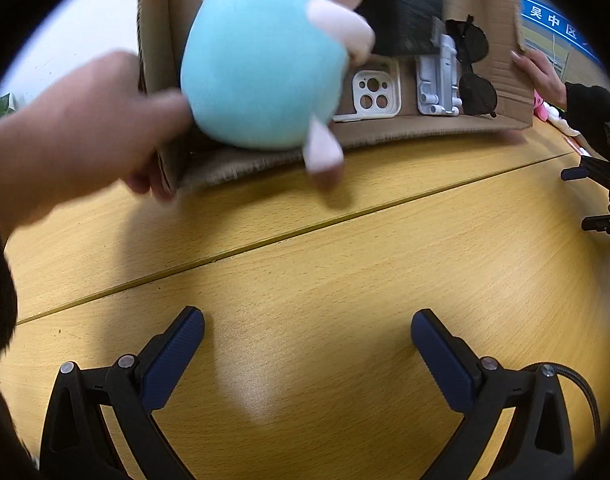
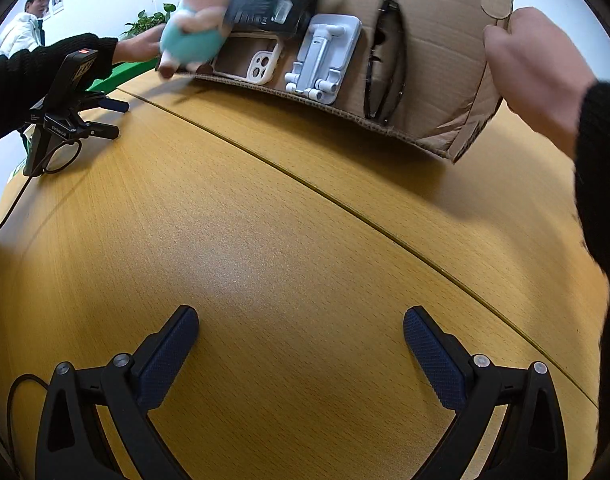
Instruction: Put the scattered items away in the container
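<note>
Both grippers were just parked low over the yellow wood-grain surface (image 1: pixel 345 264), doing nothing. The left gripper (image 1: pixel 307 334) had its blue-padded fingers (image 1: pixel 173 360) spread wide with only bare wood between them, and the right gripper (image 2: pixel 301 330) was the same: fingers (image 2: pixel 167 354) released, gripping nothing.

The action was up top. The brown cardboard box (image 1: pixel 501 12) was tipped on its side at the upper edge of the left wrist view, its open side facing the cameras. One bare hand (image 1: pixel 85 120) at the left of that view held one end of the box, and a second hand (image 1: pixel 539 74) with a black sleeve held the corner at the upper right. In the right wrist view that second hand (image 2: pixel 533 76) was big at the upper right.

Inside the box lay a white phone case with camera cutouts (image 1: pixel 375 92), next to it a light grey folding phone stand (image 1: pixel 439 80), then black round sunglasses (image 1: pixel 475 68) furthest right. A black ribbed packet (image 1: pixel 409 8) sat above those. A plush pig with a turquoise body and pink limbs (image 1: pixel 261 64) was blurred at the box's mouth, one foot hanging over the lower edge.

In the upper left of the right wrist view, a black clamp device with a cable (image 2: pixel 67 108) rested on the surface.
</note>
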Demonstrator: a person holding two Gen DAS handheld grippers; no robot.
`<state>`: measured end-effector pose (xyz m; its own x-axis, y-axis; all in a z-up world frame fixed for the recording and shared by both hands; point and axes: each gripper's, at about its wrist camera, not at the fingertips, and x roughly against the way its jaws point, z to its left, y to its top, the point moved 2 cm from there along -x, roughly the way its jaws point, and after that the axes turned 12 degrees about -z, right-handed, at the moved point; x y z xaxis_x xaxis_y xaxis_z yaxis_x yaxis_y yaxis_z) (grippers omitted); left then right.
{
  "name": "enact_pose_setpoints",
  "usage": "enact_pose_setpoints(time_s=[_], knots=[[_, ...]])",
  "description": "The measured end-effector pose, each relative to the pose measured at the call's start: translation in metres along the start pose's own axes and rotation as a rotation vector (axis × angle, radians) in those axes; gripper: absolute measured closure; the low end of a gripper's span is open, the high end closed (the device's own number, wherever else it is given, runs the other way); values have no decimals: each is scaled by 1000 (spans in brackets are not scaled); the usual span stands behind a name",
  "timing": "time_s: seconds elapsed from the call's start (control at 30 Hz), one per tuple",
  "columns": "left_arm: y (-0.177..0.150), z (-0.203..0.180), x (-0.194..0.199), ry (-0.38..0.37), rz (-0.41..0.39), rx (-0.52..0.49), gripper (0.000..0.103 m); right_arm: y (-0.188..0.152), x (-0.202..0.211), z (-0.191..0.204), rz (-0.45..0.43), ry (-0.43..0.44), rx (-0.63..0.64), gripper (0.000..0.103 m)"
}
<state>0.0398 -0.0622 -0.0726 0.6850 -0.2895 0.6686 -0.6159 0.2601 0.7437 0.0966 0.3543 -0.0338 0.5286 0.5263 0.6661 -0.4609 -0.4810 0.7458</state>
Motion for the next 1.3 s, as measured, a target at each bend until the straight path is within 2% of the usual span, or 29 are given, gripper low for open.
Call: enact_pose_setpoints(time_s=[1.3], knots=[[3,-2,-2,-4,0,-4,0,-2,0,-10,-1,39,35,0]])
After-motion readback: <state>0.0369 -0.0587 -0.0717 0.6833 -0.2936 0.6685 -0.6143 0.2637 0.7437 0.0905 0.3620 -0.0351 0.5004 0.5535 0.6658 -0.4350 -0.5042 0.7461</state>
